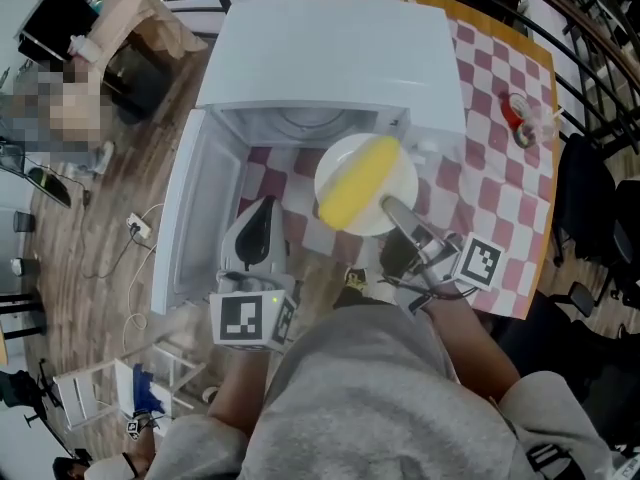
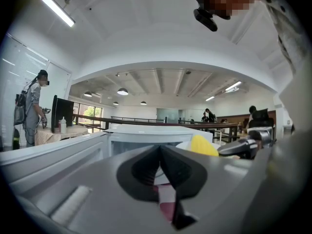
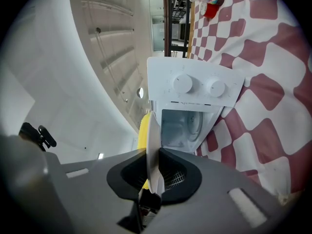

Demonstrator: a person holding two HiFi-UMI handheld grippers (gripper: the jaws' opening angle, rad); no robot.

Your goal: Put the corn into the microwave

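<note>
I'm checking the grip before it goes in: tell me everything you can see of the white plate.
The plate is round, white and glossy, like ceramic or plastic. It is held roughly level in the air before the open microwave. A yellow corn cob lies diagonally across it. The right tongs are shut on its near rim, which shows edge-on in the right gripper view. Nothing else touches it.

The corn is yellow, its plate and the microwave white, the tablecloth red-and-white checked.
</note>
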